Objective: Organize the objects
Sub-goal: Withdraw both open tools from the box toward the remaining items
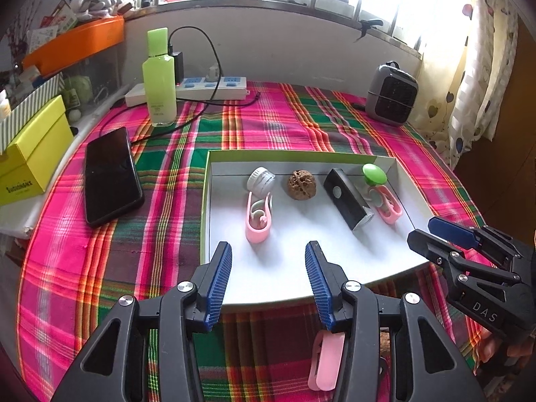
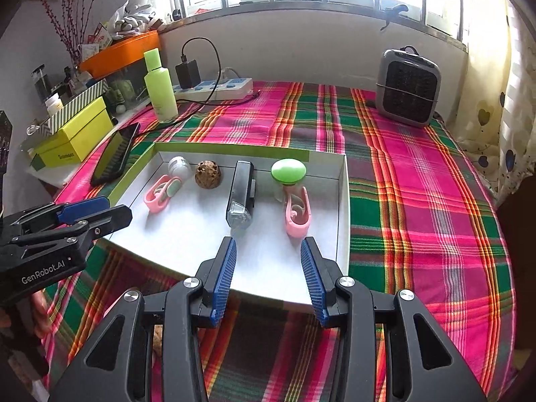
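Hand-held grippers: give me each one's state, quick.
Left hand-held gripper: open, holding nothing.
Right hand-held gripper: open, holding nothing.

- Tablecloth (image 1: 301,117): plaid, hot pink and green with orange and yellow lines.
- Tray (image 1: 278,268): white floor, green rim.
- In tray, left to right: pink clip (image 1: 258,224), white cap (image 1: 261,179), brown walnut (image 1: 301,184), black case (image 1: 348,201) with silver end, green knob (image 1: 374,172), second pink clip (image 1: 388,207).
- Left gripper (image 1: 268,278), right gripper (image 2: 268,276): black frames, blue ribbed pads.
- Far left: lime-green bottle (image 1: 160,77), black phone (image 1: 110,174), yellow-green box (image 1: 30,160), orange bin (image 1: 80,42).
- Far right: grey heater (image 1: 391,92) with black grille.
- Curtain (image 1: 469,83): cream with dark heart print.
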Demonstrator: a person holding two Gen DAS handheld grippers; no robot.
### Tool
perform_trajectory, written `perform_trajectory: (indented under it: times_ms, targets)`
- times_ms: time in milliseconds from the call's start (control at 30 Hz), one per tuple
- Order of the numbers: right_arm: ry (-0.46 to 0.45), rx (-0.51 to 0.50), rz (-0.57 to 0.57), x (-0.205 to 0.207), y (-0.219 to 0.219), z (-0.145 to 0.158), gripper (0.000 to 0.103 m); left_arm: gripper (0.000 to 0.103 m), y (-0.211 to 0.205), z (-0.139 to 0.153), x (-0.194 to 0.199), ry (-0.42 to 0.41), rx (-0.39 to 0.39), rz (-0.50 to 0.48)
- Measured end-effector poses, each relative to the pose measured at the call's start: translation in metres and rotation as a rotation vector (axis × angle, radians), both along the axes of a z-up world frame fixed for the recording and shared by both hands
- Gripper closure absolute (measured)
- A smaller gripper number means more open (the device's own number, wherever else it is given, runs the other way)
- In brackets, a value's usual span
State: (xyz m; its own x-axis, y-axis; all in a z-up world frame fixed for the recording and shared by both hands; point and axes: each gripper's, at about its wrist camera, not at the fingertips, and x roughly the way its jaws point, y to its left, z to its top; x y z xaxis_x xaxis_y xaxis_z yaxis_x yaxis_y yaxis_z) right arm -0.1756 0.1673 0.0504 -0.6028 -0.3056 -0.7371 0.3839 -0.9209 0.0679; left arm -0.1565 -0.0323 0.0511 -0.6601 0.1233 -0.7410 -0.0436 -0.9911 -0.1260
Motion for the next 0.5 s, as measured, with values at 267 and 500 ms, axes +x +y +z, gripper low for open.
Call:
perform_trajectory:
  times_ms: [267,500]
  targets:
    - [0.009,-0.006,0.022,0.028,0.001,-0.001,0.062,0.059,0.0,0.001,0.026,0.003,0.018,-0.021]
    - [0.01,-0.026,0.041,0.048,0.002,-0.002,0.062,0.059,0.004,-0.004,0.043,-0.014,0.037,-0.048]
